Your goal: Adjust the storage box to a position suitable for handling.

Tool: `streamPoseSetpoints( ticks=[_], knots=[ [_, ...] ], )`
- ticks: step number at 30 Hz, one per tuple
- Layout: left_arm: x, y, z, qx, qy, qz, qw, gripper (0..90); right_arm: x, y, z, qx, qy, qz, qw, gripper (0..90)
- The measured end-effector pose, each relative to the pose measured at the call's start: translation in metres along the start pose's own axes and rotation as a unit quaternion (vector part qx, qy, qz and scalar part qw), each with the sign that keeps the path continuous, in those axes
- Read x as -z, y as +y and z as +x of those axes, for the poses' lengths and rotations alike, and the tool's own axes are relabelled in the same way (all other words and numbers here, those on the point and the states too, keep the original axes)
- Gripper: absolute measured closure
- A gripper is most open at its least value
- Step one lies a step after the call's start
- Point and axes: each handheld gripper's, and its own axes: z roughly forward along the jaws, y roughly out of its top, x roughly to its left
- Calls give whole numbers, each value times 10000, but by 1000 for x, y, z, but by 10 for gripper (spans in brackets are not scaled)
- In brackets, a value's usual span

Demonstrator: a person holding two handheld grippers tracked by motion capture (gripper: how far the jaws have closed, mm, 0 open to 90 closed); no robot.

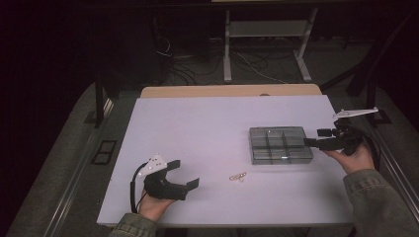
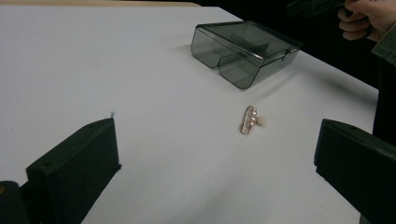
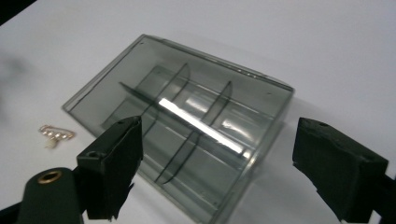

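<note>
Left tool (image 1: 185,174) wide, empty, aimed at hair clip (image 2: 251,119) on surface (image 1: 207,123). Right tool (image 3: 215,172) wide, empty, straddling closed box (image 3: 187,130), likely to steady or open it.

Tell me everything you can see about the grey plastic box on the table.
The box is smoky grey, see-through plastic, rectangular and shallow, with thin dividers splitting it into six compartments in two rows of three. Its lid looks closed and catches a bright glare. The compartments look empty. It lies flat on the white table, right of centre. The right gripper is at its right edge with jaws open; contact cannot be told.
</note>
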Motion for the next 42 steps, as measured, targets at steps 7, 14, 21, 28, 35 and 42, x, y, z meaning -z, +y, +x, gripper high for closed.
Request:
streamPoseSetpoints(
  ticks=[7, 14, 21, 28, 35, 42],
  knots=[
    [-1, 0, 0, -4, -6, -5, 10000, 0, -3, -3, -15, -185, -26, 16, 9998, 312],
    [-1, 0, -1, -5, -18, 4, 10000, 0, -3, -9, -28, -348, -106, -42, 9993, 462],
    [-1, 0, 0, -1, -2, 23, 10000, 0, -3, -14, -37, -446, -122, -125, 9989, 682],
    [-1, 0, 0, 12, -9, 7, 10000, 0, -10, -16, -40, -500, -122, 15, 9987, 895],
    [-1, 0, 0, 8, -17, 5, 10000, 0, -24, -20, -38, -492, -210, 222, 9983, 897],
    [-1, 0, 0, 10, -17, 11, 10000, 0, -34, -28, -36, -596, -303, 303, 9973, 896]
  ],
)
